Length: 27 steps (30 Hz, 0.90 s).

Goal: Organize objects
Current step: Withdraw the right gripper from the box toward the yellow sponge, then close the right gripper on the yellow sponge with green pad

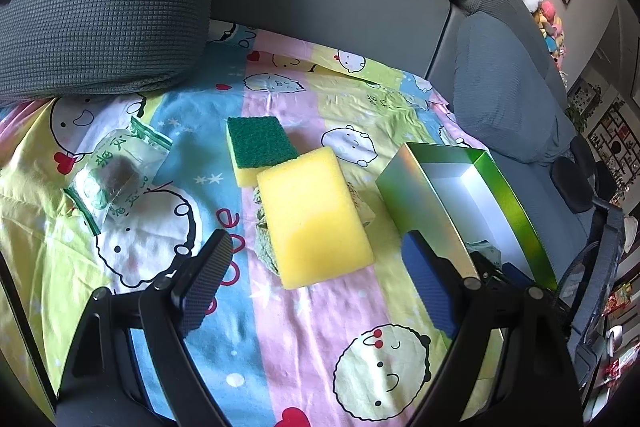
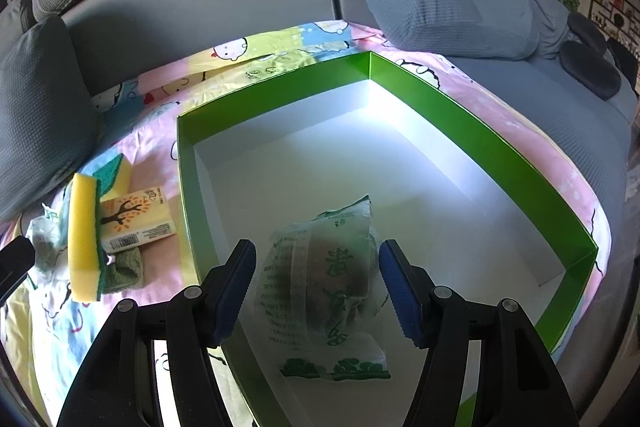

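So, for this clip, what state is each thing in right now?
Green box: open, no lid, one packet inside.
Snack packet: sealed, between the right gripper's jaws; contact unclear.
Second snack packet: sealed, lying on the sheet.
Yellow sponge: lying flat atop a green cloth.
Green-topped sponge: scourer side up.
Tissue pack: closed, beside the box.
Left gripper: open, empty.

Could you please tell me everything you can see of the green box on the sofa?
The green box is an open, lidless cardboard tray, glossy green on its walls and plain white inside. It sits flat on the cartoon-print sheet, right of the sponges. One clear snack packet with green print lies inside near the front wall; the rest of the floor is bare. The right gripper hangs over it, fingers either side of the packet.
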{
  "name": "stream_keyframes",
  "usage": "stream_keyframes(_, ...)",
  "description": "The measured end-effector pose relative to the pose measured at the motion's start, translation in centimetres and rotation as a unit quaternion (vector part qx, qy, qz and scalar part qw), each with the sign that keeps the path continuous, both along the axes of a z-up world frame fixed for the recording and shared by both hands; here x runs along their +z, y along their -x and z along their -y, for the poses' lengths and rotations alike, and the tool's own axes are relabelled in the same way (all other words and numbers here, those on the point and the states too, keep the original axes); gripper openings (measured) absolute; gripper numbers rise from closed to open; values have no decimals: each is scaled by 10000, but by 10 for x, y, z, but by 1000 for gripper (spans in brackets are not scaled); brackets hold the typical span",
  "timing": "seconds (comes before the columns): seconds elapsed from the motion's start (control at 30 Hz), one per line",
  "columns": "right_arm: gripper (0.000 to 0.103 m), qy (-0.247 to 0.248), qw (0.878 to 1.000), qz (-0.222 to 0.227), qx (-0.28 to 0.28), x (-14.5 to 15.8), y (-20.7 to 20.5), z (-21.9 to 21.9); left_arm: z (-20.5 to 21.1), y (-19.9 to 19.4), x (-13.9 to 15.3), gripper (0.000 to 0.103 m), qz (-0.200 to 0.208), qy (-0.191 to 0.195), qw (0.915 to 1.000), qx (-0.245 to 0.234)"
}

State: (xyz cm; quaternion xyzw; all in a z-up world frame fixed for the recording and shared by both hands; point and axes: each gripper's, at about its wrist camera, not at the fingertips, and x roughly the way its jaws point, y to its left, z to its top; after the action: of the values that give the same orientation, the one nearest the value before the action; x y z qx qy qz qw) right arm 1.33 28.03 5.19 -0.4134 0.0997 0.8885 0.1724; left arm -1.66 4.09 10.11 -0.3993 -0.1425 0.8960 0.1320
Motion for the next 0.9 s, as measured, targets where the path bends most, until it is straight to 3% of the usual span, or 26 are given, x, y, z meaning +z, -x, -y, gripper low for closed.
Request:
stream_keyframes(0.23,67,-496,9966,-624,-226,36,-15,4,14,4,-4,85,171,-181,9995,207)
stream_keyframes(0.3,71,-200,9958,-885,-79,48,-20,4,16,6,-6,85,249,-210,9992,232)
stream_keyframes(0.4,72,696,9866,-1450,292,71,-22,9,19,9,-8,86,310,-202,9988,305)
stream_keyframes(0.5,77,1077,9795,-1548,705,89,-16,26,25,10,-8,86,340,-271,9982,405)
stream_keyframes(0.67,79,440,9725,-1981,1142,123,-10,68,39,9,-9,85,313,-406,9962,698)
stream_keyframes(0.73,92,139,9674,-2126,1370,130,-7,81,43,8,-8,86,275,-429,9957,779)
stream_keyframes(0.83,101,-63,9547,-2486,1634,128,-10,95,45,8,-8,86,243,-440,9953,833)
stream_keyframes(0.9,101,21,9502,-2532,1817,121,-7,100,45,8,-8,86,240,-412,9951,861)
